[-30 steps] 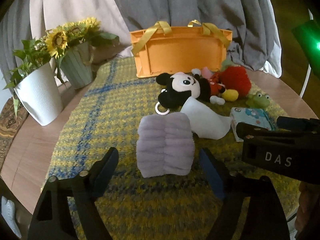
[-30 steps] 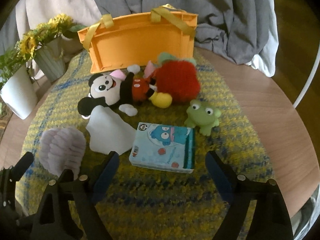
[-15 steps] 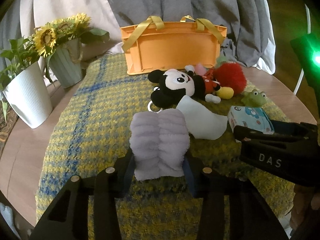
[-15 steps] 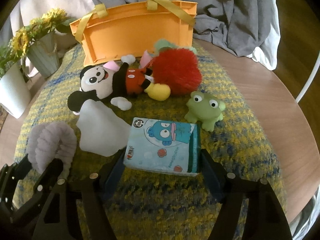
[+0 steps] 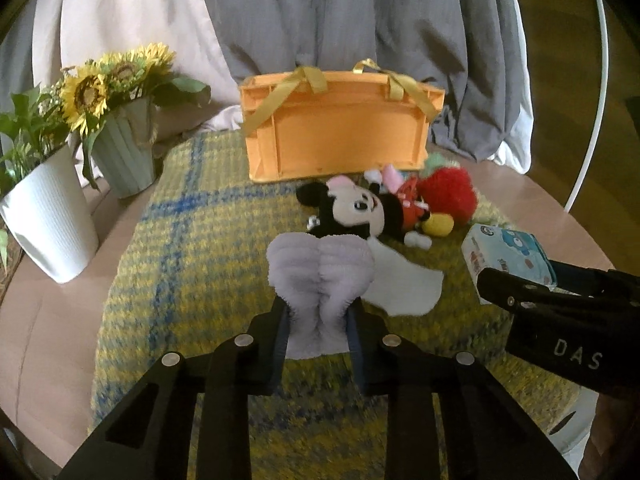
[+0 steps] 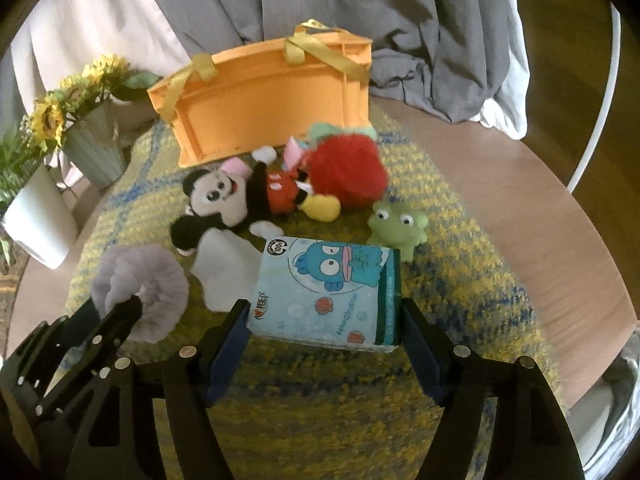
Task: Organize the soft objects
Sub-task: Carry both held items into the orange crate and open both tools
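Observation:
My left gripper (image 5: 320, 312) is shut on a fluffy lilac cloth (image 5: 320, 272), pinched and held above the rug; the cloth also shows in the right wrist view (image 6: 140, 284). My right gripper (image 6: 324, 320) is shut on a blue tissue pack (image 6: 332, 288), also seen in the left wrist view (image 5: 508, 256). An orange basket (image 5: 336, 136) with yellow handles stands at the back. In front of it lie a Mickey plush (image 6: 236, 200), a red fluffy toy (image 6: 344, 168), a green frog (image 6: 396, 224) and a white cloth (image 6: 224, 272).
A yellow and blue rug (image 5: 192, 248) covers the round wooden table (image 6: 500, 184). A white plant pot (image 5: 48, 216) and a sunflower vase (image 5: 120, 148) stand at the left. Grey and white drapes (image 5: 320, 12) hang behind.
Both grippers closed from wide open: the left onto the lilac cloth, the right onto the tissue pack. Both objects now sit lifted off the rug.

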Action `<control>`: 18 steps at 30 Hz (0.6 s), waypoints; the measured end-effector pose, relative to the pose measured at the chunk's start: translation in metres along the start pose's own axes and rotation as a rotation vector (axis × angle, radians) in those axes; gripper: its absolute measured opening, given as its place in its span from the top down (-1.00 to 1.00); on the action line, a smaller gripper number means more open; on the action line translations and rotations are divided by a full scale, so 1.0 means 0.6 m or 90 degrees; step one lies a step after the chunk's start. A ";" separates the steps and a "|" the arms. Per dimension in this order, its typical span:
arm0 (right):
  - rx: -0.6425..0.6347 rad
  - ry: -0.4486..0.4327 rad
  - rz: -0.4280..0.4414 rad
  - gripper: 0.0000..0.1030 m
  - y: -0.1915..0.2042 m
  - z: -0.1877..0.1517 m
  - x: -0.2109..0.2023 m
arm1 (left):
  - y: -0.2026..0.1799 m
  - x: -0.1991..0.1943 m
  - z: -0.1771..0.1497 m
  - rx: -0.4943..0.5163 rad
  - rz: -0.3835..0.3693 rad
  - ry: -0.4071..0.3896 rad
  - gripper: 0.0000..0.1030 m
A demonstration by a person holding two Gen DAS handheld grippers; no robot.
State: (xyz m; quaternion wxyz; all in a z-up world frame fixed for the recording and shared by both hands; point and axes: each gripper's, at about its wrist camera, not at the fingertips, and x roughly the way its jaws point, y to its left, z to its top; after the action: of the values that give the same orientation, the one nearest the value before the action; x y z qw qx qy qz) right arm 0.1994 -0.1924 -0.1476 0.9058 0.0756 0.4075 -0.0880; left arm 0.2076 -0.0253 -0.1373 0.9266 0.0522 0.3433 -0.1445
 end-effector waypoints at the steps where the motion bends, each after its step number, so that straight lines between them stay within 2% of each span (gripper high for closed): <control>1: 0.001 -0.005 0.001 -0.43 0.005 0.004 -0.006 | 0.005 -0.004 0.006 -0.001 -0.005 -0.006 0.49; 18: 0.051 -0.115 -0.020 -0.43 0.072 0.055 -0.083 | 0.073 -0.062 0.106 0.031 -0.061 -0.109 0.49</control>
State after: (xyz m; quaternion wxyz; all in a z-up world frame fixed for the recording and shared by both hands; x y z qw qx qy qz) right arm 0.2005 -0.1527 -0.0855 0.9337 0.0974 0.3211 -0.1248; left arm 0.2335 0.0126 -0.0650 0.9431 0.0459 0.2612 -0.2006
